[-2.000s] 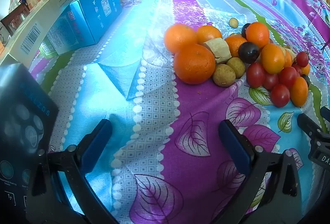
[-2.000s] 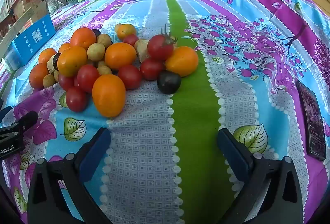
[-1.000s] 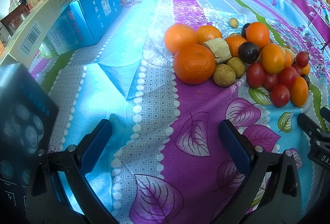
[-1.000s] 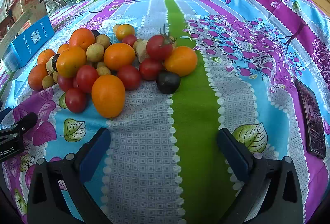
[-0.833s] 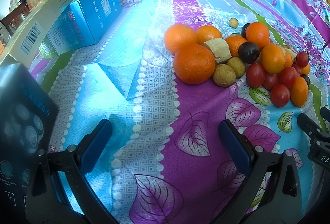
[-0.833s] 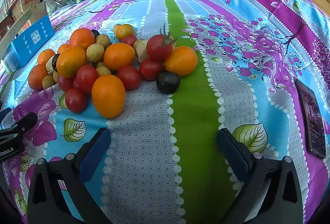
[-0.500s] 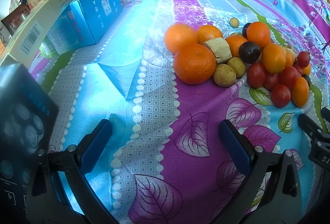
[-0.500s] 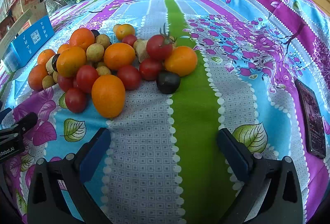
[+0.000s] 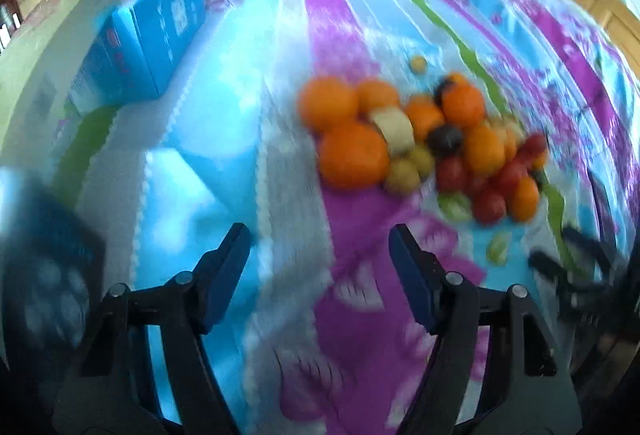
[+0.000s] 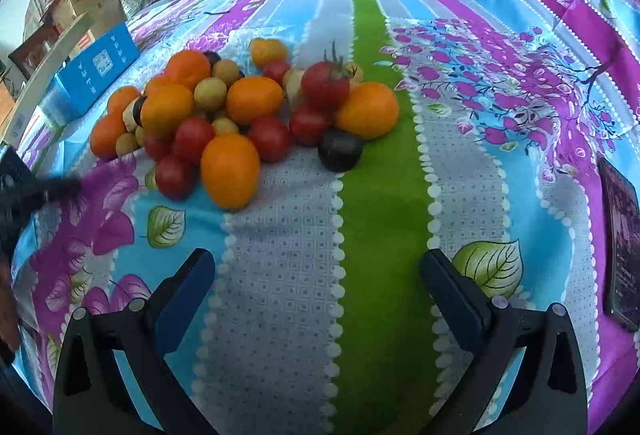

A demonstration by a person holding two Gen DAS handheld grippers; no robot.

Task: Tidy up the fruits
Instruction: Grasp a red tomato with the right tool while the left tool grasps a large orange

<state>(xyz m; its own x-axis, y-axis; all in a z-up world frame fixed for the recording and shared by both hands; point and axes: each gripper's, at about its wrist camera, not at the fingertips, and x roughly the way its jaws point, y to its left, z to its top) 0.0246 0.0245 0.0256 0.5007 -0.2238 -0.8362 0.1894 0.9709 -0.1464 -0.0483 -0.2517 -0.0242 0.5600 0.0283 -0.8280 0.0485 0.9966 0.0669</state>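
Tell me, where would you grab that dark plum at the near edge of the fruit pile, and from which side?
Across its round middle, coming from the near, open side with the right hand-held gripper. The dark plum sits on the cloth at the pile's front edge, with a red tomato and an orange crowded behind it. The pads would probably slip in best at its left and right flanks.

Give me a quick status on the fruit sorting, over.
Left gripper closing, nothing between its jaws. Right gripper open, empty. Fruit pile untouched on the bedspread. Nothing in the way.
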